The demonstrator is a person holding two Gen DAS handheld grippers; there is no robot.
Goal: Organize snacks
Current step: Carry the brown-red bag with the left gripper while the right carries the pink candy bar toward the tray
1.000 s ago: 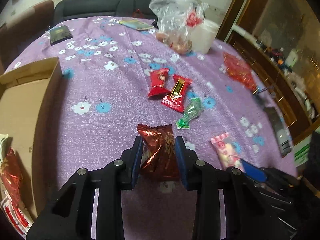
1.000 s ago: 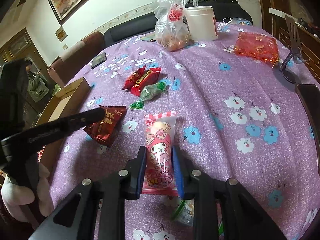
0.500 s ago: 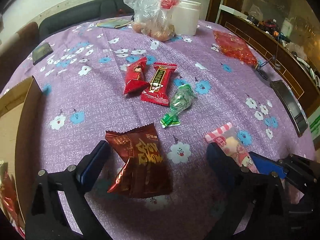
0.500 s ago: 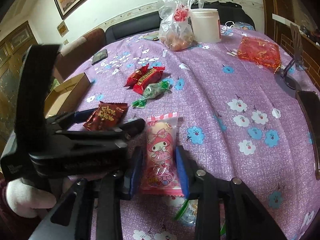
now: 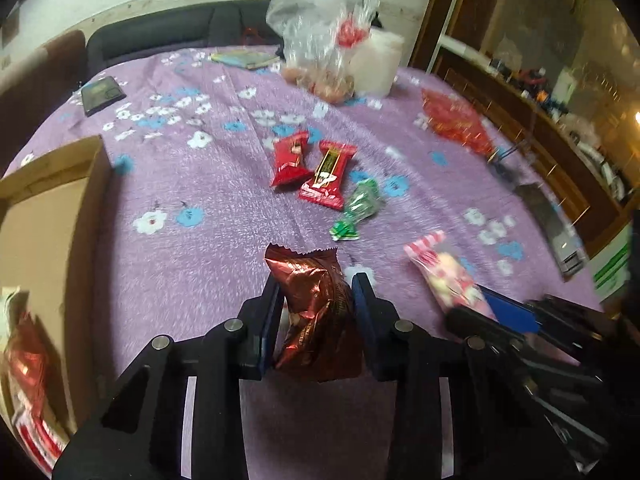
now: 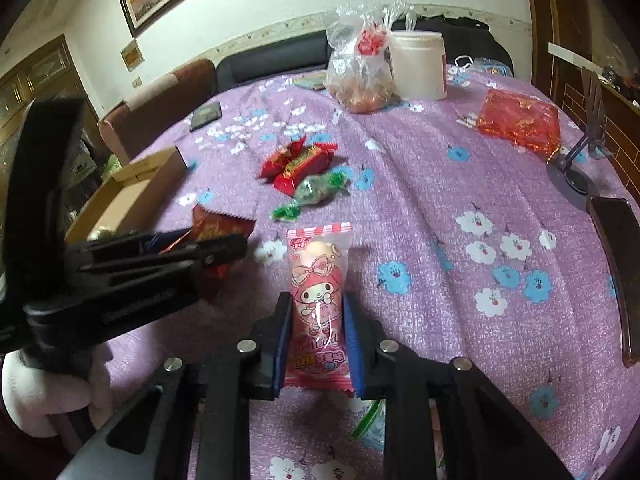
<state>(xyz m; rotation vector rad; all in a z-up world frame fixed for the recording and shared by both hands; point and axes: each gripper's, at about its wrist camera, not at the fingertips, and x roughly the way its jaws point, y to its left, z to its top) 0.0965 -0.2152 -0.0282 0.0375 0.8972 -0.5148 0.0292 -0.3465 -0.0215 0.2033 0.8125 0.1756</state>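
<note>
Two packets are clamped: left gripper (image 5: 316, 300), jaws just closed, on crinkled foil packet (image 5: 316, 308); right gripper (image 6: 316, 340) on pink packet (image 6: 318, 300); slick foil could be squeezed out.

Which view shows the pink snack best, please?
The right wrist view: the pink snack lies sharp and face-up between the right hand-held gripper pads, print visible. In the left wrist view the pink snack is blurred, off to one side, its lower end hidden.

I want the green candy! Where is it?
In the left wrist view the green candy lies mid-table on the purple cloth, beside the two red snack packs.
</note>
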